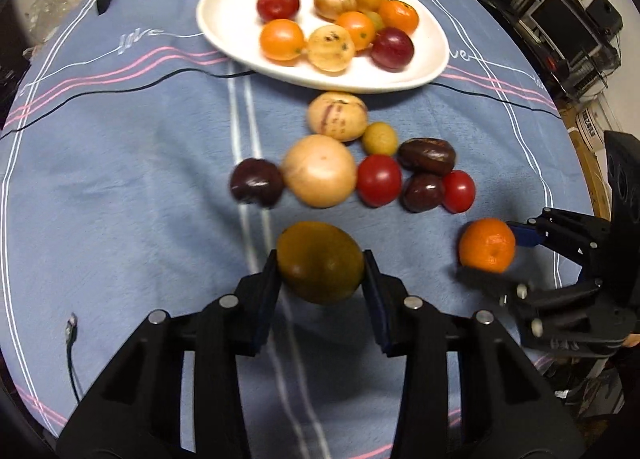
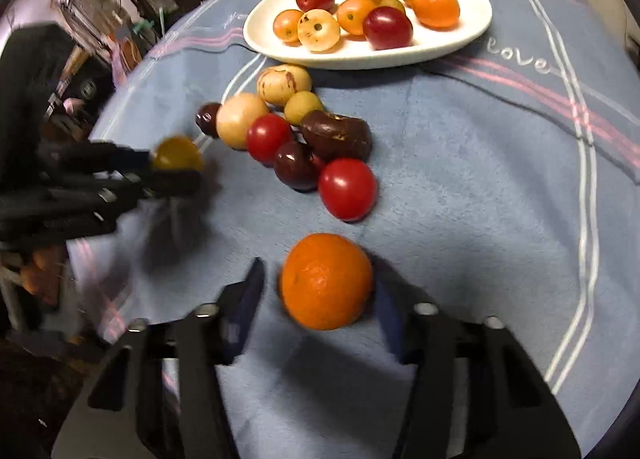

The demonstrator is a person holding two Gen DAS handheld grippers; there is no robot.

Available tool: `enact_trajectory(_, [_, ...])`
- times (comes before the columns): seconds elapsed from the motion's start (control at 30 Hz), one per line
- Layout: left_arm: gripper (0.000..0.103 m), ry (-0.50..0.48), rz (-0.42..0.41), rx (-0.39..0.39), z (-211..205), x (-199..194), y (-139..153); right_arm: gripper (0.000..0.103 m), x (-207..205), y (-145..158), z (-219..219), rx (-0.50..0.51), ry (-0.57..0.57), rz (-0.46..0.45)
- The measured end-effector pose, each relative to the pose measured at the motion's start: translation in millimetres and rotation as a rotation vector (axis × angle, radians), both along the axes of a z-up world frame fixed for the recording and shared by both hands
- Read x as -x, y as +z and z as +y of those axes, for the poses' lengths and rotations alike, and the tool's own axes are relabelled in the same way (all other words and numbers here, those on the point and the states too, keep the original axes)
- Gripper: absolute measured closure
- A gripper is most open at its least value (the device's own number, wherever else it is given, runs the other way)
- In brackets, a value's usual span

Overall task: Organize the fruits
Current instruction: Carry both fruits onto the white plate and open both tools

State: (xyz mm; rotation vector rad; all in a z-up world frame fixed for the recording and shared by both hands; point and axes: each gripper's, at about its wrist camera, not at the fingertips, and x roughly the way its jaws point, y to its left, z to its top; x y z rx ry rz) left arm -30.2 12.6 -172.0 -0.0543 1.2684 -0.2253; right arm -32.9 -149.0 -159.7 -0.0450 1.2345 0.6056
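Closest to the left wrist camera, the left gripper point(image 1: 322, 273) has its 2 black fingers point(image 1: 267, 291) set against either side of an olive-green fruit point(image 1: 320, 261), narrow and holding it just above the blue tablecloth point(image 1: 120, 179). Over on the right, the right gripper point(image 2: 320, 291) brackets a tangerine point(image 2: 326, 279): the right-hand pad looks pressed to the peel, while a thin gap shows at the left-hand pad in the right wrist view, so I cannot tell whether that grip is firm.

Beyond both tools lies the loose cluster on the cloth: 2 red tomatoes point(image 1: 378, 179), 2 dark plums point(image 1: 256, 181), a large pale round fruit point(image 1: 320, 171), a brown date-like fruit point(image 1: 427, 156), a small yellow-green fruit point(image 1: 380, 138) and a striped pale fruit point(image 1: 337, 116), most of them touching a neighbour.

Farthest back sits the white oval plate point(image 1: 224, 19), already carrying about 10 fruits, with bare space along its left side.

Judging by this, the step in hand is a double pick, 1 fruit per tool, with roughly half the fruit still to move. Next, each fruit needs lifting clear over the cluster and plate rim, then setting into a free spot; the tangerine grip may want tightening first, since round fruit can roll out.
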Motion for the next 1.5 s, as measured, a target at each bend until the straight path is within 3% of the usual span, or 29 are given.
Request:
enact_trajectory(0.33, [0.063,-0.003,-0.067,0.020,9.5,3.7,28.1,0.062,-0.4,26.5,-15.5,-0.038,-0.017,-0.022])
enact_trajectory(0.73, [0.063,-0.035,-0.291,0.010,5.8,-55.6,114.8,0.062,-58.8,136.7,-29.3,-0.120,-0.050,-0.272])
enact_trajectory(0.9, [0.063,-0.030,-0.333,-0.001,5.4,-79.0,131.8,0.062,-91.6,164.4,-21.9,-0.152,-0.055,-0.331])
enact_trajectory(1.3, [0.063,-0.020,-0.275,0.000,-5.3,-130.9,103.9,0.062,-158.2,144.0,0.2,-0.148,-0.049,-0.280])
enact_trajectory(1.5, [0.063,-0.038,-0.270,-0.046,-16.0,-149.6,91.3,0.062,-186.5,126.7,9.6,-0.140,-0.047,-0.242])
